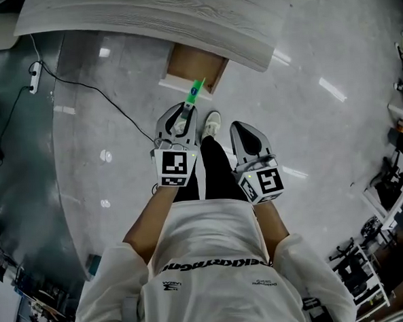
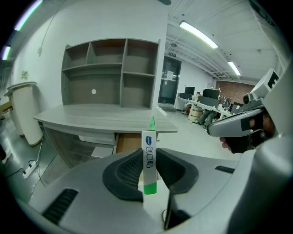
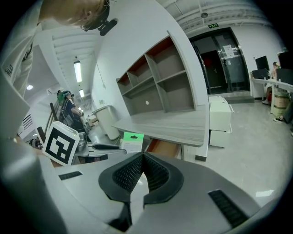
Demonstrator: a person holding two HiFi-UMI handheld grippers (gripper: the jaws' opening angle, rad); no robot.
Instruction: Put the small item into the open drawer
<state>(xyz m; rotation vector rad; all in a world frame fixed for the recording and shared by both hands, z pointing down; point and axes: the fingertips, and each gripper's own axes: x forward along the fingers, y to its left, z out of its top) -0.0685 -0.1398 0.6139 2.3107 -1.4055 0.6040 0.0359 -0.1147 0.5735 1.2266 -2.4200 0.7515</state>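
Two grippers sit near the open drawer [image 1: 194, 67]: my left gripper [image 1: 185, 112] clamps the small box [image 1: 195, 92], tip apparently over the drawer's front edge; my right gripper [image 3: 141, 157] is closed on nothing.

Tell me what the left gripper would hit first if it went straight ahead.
Likely the open drawer under the desk: the left gripper and its clamped box aim at it, with nothing visible between. Depth is unclear, so the desk edge is possible.
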